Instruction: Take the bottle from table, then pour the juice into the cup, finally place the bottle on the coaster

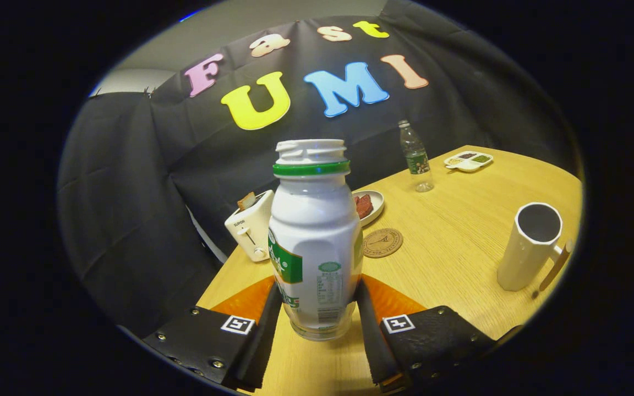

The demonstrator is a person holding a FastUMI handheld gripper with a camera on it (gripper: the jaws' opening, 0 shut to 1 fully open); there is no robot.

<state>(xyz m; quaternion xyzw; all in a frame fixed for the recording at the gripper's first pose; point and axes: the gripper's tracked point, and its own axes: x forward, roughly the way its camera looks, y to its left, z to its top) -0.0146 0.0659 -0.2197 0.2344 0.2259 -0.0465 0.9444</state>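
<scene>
Wooden table (460, 247) under black cloth backdrop. Gripper (317, 308) clamped on bottle (314, 242), both fingers pressing its lower sides. Bottle between the fingers, upright, long axis near vertical, open mouth up, leaning slightly toward the wall; base appears raised off the wood, though hard to tell for sure. Just beyond it, coaster (382, 242), bare. Left of that, toaster (251, 225); behind, plate (369, 206) with food. Farther back, water bottle (416, 157) and small tray (468, 160). Well off to the right, cup (531, 245), upright, looks empty. Judged progress: pick-up done or nearly done; pouring into cup and setting on coaster both left.
</scene>
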